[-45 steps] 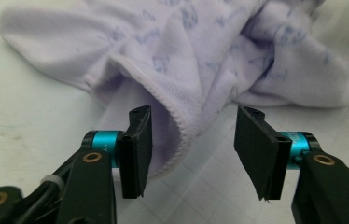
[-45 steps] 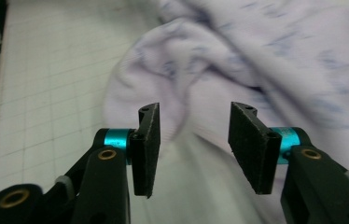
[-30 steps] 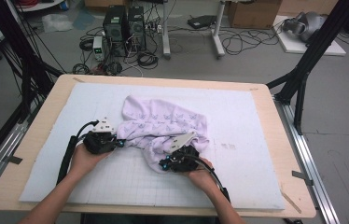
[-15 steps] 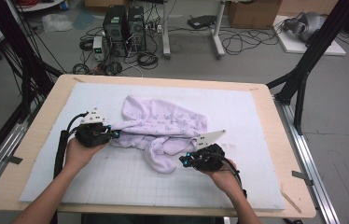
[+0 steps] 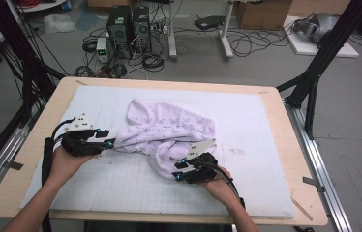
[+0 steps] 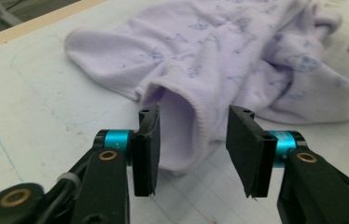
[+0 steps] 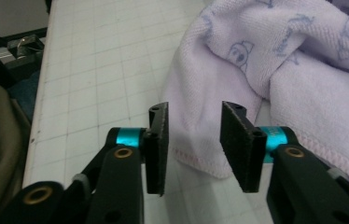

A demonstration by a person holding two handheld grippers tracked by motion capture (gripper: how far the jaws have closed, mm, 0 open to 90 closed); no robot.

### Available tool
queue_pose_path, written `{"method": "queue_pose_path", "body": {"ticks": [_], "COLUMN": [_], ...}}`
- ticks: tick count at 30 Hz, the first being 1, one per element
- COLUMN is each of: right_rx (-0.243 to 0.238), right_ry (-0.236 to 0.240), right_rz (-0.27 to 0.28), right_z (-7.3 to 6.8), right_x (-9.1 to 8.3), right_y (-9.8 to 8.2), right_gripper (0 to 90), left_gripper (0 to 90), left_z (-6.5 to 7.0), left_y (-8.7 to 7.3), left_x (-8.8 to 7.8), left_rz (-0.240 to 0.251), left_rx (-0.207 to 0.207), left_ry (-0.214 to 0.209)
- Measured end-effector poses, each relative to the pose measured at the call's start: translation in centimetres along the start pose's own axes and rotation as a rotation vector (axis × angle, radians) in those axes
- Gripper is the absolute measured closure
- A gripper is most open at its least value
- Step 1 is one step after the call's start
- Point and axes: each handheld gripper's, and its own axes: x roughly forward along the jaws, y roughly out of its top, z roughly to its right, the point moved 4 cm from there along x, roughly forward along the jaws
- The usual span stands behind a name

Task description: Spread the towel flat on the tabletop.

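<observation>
The lilac towel [image 5: 167, 133] lies crumpled mid-tabletop, stretched left to right. Both jaws have just been opening: the left gripper [image 6: 193, 140] around its left corner, the right gripper [image 7: 193, 140] around its near hem, neither pressing.

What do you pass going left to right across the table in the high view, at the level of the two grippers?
Bare white mat → left gripper, jaws apart at the cloth's left end → lilac printed towel → right gripper at the towel's lower fold → bare mat again → wooden table edge.
</observation>
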Motion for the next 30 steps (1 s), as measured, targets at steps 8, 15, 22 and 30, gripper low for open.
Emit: {"method": "queue_pose_path", "body": {"ticks": [8, 15, 22, 30], "right_rx": [-0.009, 0.007, 0.016, 0.009], "right_ry": [0.008, 0.005, 0.026, -0.069], "right_rz": [-0.051, -0.049, -0.013, 0.064], "right_z": [0.0, 0.9, 1.1, 1.5], "right_x": [2.1, 2.2, 1.1, -5.3], "right_y": [0.0, -0.1, 0.0, 0.4], "right_gripper": [57.5, 81.1, 85.3, 85.6], "left_gripper": [66.7, 49.9, 84.9, 86.0], "left_z": [3.5, 2.6, 2.5, 1.8], "left_y": [-0.9, -1.6, -1.1, 0.8], "left_x": [2.6, 7.3, 7.6, 3.7], "left_rz": [-0.047, -0.136, -0.127, -0.053], "left_rx": [0.089, 0.075, 0.103, 0.068], "left_ry": [-0.117, -0.010, 0.013, -0.011]}}
